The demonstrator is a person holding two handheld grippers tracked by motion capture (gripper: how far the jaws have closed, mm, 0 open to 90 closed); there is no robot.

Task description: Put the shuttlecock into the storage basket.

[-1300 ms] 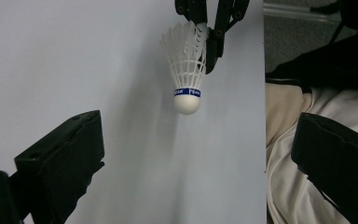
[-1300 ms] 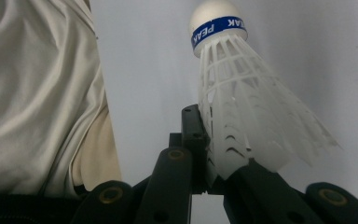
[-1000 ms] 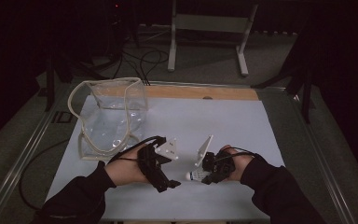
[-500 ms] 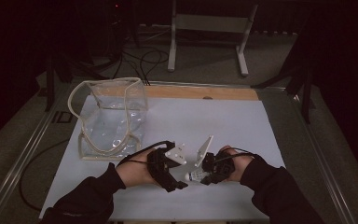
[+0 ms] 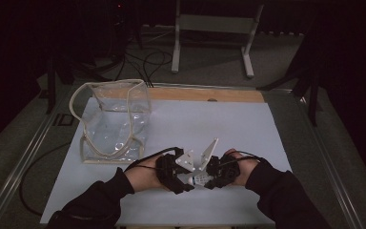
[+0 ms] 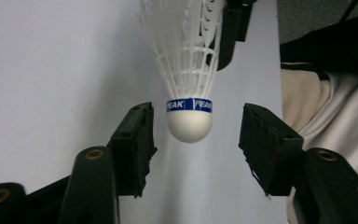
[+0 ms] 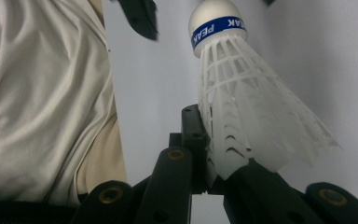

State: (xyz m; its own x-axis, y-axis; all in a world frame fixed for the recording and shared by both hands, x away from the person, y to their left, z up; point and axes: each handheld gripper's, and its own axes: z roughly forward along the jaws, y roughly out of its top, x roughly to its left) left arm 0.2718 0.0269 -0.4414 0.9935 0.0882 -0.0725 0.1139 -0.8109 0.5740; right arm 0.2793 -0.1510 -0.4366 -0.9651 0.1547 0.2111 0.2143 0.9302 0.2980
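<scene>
A white plastic shuttlecock (image 7: 242,107) with a blue band and a white cork is held by its skirt in my right gripper (image 7: 214,154), which is shut on it. The cork (image 6: 189,126) points at my left gripper (image 6: 196,128). That gripper's jaws stand on either side of the cork with a gap on each side. They have just been closing around it, and the pads do not touch it. In the high view the left gripper (image 5: 183,181) and the right gripper (image 5: 210,179) meet nose to nose near the table's front, with the shuttlecock (image 5: 199,179) between them.
A clear plastic bag (image 5: 114,119) with a pale trim stands open at the back left of the white table (image 5: 248,129). A metal stand (image 5: 209,24) and cables (image 5: 143,57) lie on the floor beyond. A person's light shirt (image 7: 42,93) is close behind the grippers.
My left gripper has moved right and down towards the right gripper, and its jaws have narrowed around the cork. The right gripper and the shuttlecock have stayed put.
</scene>
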